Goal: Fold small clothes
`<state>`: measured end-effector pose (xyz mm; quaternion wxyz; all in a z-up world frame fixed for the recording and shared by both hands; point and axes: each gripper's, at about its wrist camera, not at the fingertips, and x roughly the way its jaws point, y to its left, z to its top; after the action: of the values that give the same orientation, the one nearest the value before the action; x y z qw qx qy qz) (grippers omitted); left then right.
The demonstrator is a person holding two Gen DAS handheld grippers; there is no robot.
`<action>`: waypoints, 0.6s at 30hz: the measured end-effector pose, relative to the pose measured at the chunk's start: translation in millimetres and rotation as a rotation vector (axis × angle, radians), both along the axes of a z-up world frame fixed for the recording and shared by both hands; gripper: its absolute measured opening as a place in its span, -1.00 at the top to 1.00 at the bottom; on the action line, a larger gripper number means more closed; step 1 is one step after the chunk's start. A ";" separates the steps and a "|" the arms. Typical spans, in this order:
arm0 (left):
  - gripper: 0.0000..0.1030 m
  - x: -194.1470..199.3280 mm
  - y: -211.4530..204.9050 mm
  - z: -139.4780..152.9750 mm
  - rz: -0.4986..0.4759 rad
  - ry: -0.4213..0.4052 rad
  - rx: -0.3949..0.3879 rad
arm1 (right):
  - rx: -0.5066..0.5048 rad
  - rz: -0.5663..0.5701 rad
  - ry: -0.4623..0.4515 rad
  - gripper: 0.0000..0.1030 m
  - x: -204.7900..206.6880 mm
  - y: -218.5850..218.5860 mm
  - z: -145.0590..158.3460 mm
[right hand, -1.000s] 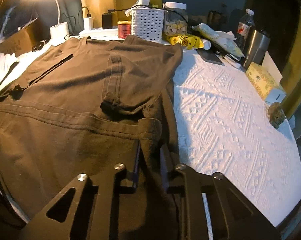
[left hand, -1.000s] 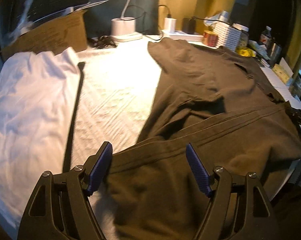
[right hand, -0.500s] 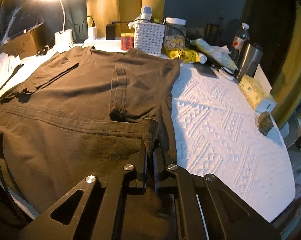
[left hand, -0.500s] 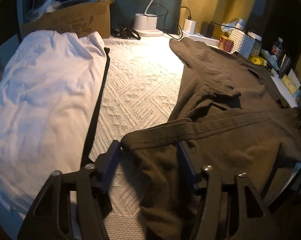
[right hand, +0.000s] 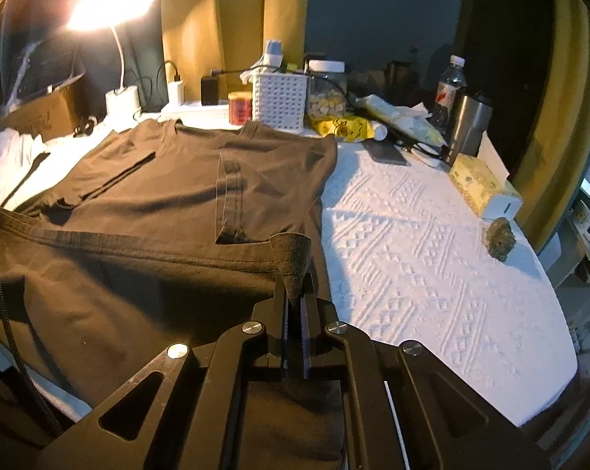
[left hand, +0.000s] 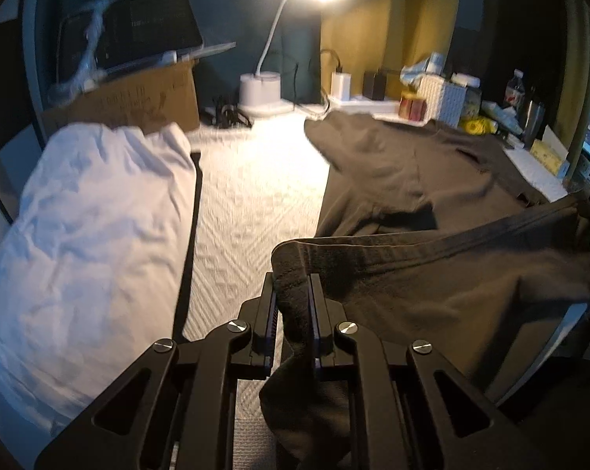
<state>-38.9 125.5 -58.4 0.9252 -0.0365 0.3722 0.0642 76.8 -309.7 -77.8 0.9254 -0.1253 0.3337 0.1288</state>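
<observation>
Dark brown cotton t-shirt point(right hand: 185, 180) is lying spread out on the table with the white textured woven cover point(right hand: 432, 258), collar end pointing toward the far side where all the clutter is sitting. Both near hem corners are getting pinched up off the cloth. Left hand-held gripper point(left hand: 292, 305) is clamping down tight on the near-left corner, with a bunched wad of brown fabric sticking up between its fingers and more hanging down below. Right hand-held gripper point(right hand: 295, 297) is doing the same on the near-right corner, fingers squeezed nearly together with a little folded peak of hem poking up out of them. The hem band is stretching between the two, lifted a bit, and the sleeves are lying folded in over the shirt body.

Off to the left, a crumpled white garment point(left hand: 87, 235) is sitting on the table, well apart from the brown shirt. At the far edge a lit white desk lamp point(right hand: 114, 39) is glowing, with a white perforated plastic basket point(right hand: 281, 98) and a steel tumbler point(right hand: 469, 125) standing further right.
</observation>
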 end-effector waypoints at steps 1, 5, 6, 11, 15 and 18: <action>0.77 -1.0 -0.7 3.9 -0.001 -0.014 0.004 | 0.006 -0.001 -0.007 0.89 -1.7 -1.0 2.3; 0.77 -1.5 -4.1 13.4 -0.007 -0.041 0.014 | 0.024 -0.011 -0.026 0.89 -4.9 -5.4 9.2; 0.77 -0.6 -4.8 15.8 -0.008 -0.048 0.018 | 0.027 -0.014 -0.029 0.89 -5.6 -6.4 10.2; 0.77 3.5 -5.9 24.7 -0.008 -0.070 0.034 | 0.045 -0.028 -0.041 0.89 -7.2 -13.4 15.5; 0.77 9.4 -6.9 32.5 -0.014 -0.086 0.051 | 0.057 -0.036 -0.050 0.89 -6.1 -16.6 20.0; 0.77 15.2 -7.3 37.9 -0.014 -0.095 0.058 | 0.070 -0.043 -0.058 0.89 -3.4 -19.4 24.3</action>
<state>-23.7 118.2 -20.5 0.9429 -0.0101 0.3262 0.0667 73.5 -329.1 -53.5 0.9410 -0.0895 0.3048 0.1169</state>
